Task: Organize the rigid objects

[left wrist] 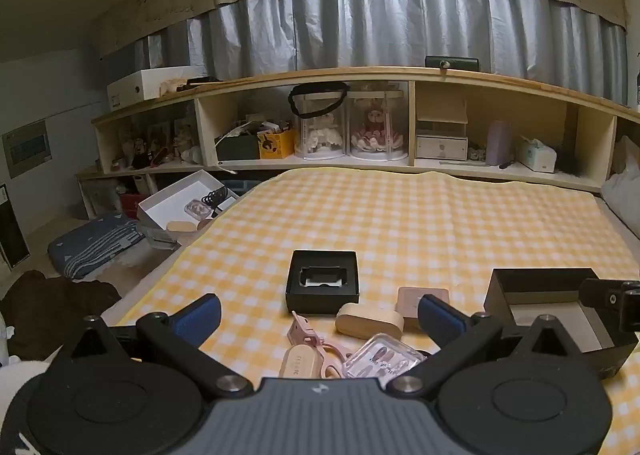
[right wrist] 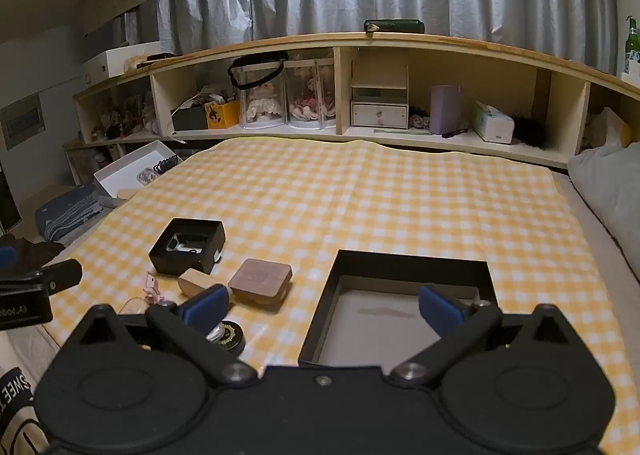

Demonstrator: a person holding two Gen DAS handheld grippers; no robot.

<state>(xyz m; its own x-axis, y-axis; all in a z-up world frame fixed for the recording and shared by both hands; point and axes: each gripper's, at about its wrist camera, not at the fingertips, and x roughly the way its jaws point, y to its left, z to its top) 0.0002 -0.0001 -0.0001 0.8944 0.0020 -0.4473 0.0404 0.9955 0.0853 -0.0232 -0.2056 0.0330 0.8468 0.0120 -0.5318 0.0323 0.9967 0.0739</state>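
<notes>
On the yellow checked cloth (left wrist: 400, 223) lie small items: a small black box (left wrist: 323, 286) with an insert, a light wooden oval case (left wrist: 369, 320), a brown square case (left wrist: 412, 301), pink scissors (left wrist: 316, 339), a clear plastic case (left wrist: 382, 359) and a second wooden piece (left wrist: 300, 363). My left gripper (left wrist: 320, 315) hovers open above this cluster, nothing between its blue pads. A large empty black box (right wrist: 404, 307) sits to the right; my right gripper (right wrist: 324, 307) stands open over its near left edge. A round black tin (right wrist: 230, 335) lies beside the right gripper's left finger.
A long wooden shelf (left wrist: 360, 75) with doll cases, small boxes and a tissue pack runs along the back under grey curtains. A white open box (left wrist: 180, 199) sits off the cloth's left edge above folded blankets. A grey pillow (right wrist: 604, 183) lies at the right.
</notes>
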